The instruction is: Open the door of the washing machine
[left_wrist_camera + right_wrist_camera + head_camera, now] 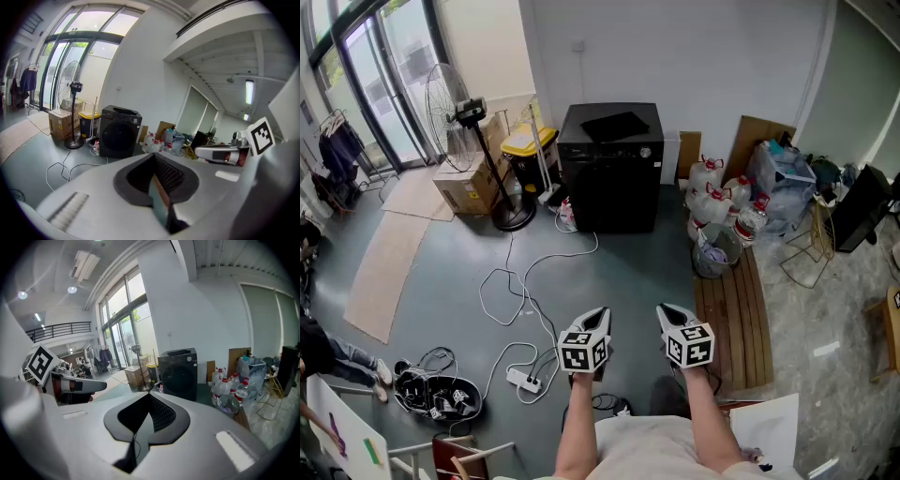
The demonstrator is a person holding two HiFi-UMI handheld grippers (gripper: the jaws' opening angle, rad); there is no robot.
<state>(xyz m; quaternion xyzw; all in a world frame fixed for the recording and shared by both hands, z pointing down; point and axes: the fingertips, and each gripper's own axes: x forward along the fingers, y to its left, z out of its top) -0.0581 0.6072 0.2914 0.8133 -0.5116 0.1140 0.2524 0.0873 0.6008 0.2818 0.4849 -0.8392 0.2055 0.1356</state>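
The black washing machine [610, 167] stands against the far white wall with its round front door closed; it also shows as the washing machine [119, 131] in the left gripper view and the washing machine [179, 373] in the right gripper view. My left gripper [598, 315] and right gripper [667, 311] are held side by side low in the head view, well short of the machine, both pointing toward it. Both are shut with nothing between their jaws. From the left gripper [154, 161] and the right gripper [149, 399] the jaws appear closed tight.
A pedestal fan [459, 111], cardboard box [470, 180] and yellow-lidded bin [529, 142] stand left of the machine. Water jugs [712, 199], a bucket [715, 251] and a wooden bench [734, 314] lie to its right. White cables [518, 291] and a power strip [525, 380] trail across the grey floor.
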